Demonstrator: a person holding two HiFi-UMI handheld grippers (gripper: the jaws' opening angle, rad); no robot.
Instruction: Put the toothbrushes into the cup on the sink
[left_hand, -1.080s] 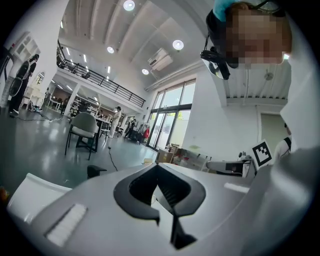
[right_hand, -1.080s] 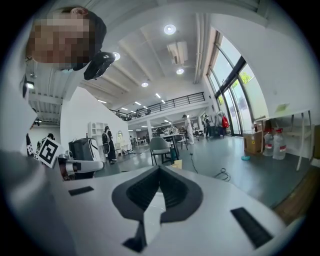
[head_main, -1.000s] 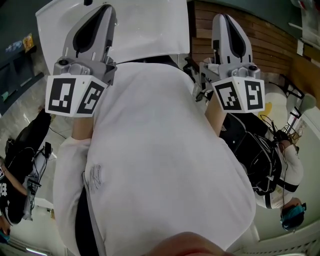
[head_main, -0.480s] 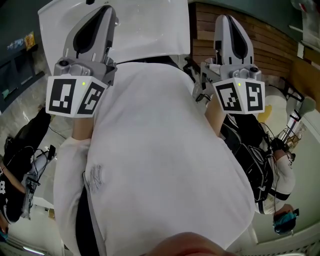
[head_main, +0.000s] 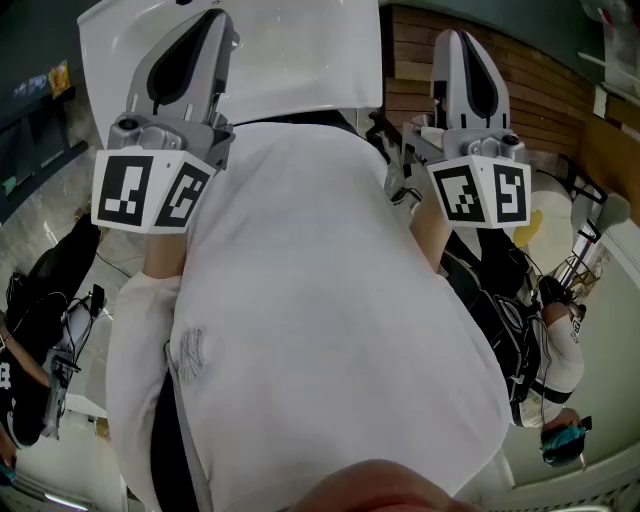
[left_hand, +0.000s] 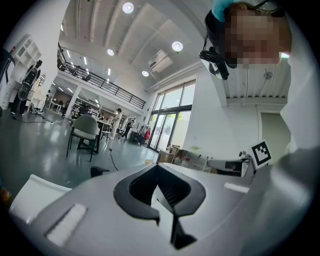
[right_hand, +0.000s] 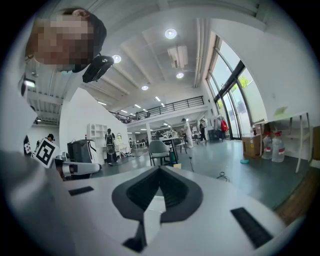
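Right tongs (head_main: 462, 45) edged right, bystander (head_main: 555, 360) shifted

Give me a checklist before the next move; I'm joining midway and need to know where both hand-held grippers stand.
1. Left hand-held gripper free: ok, jaws together, nothing between them.
2. Right hand-held gripper free: ok, jaws together, empty.
3. Toothbrushes in sight: not ok, no view shows any.
4. Cup and sink in sight: not ok, neither shows.
5. Aim at the work: not ok, both face an open hall with a chair.
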